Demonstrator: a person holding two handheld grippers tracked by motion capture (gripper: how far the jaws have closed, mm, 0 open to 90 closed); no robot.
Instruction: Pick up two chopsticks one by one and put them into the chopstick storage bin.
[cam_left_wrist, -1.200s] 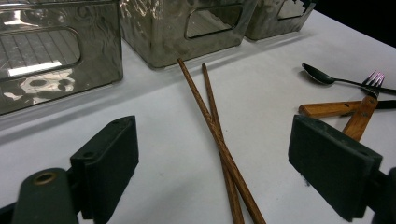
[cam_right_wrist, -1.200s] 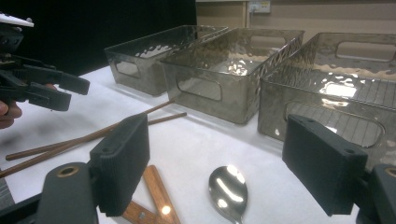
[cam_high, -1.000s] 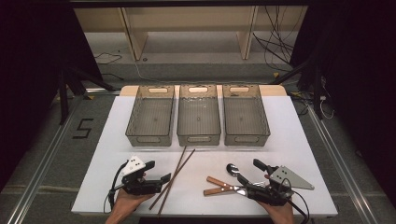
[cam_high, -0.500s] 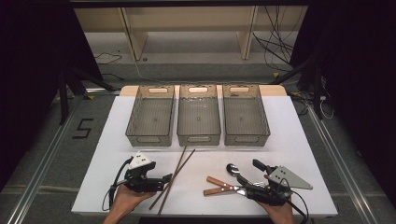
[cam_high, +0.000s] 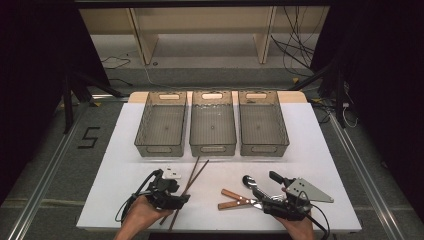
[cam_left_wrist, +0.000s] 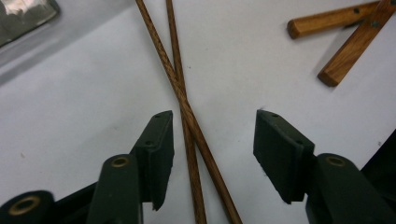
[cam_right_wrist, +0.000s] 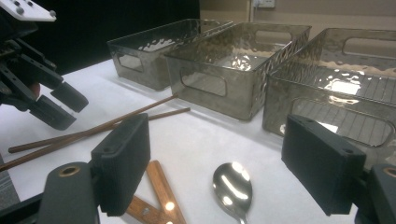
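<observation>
I have both hands low at the near edge of the table, forearms coming in from the bottom of the high view. My left hand carries the left gripper, tipped downward toward the table; its jaws have just been closing and now stand partly apart, pads clear of anything. My right hand carries the right gripper, which lies nearly level and points forward across the table, its jaws spread wide with nothing pressed between the pads.

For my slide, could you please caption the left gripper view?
Left gripper, jaws apart, straddling crossed chopsticks.
</observation>
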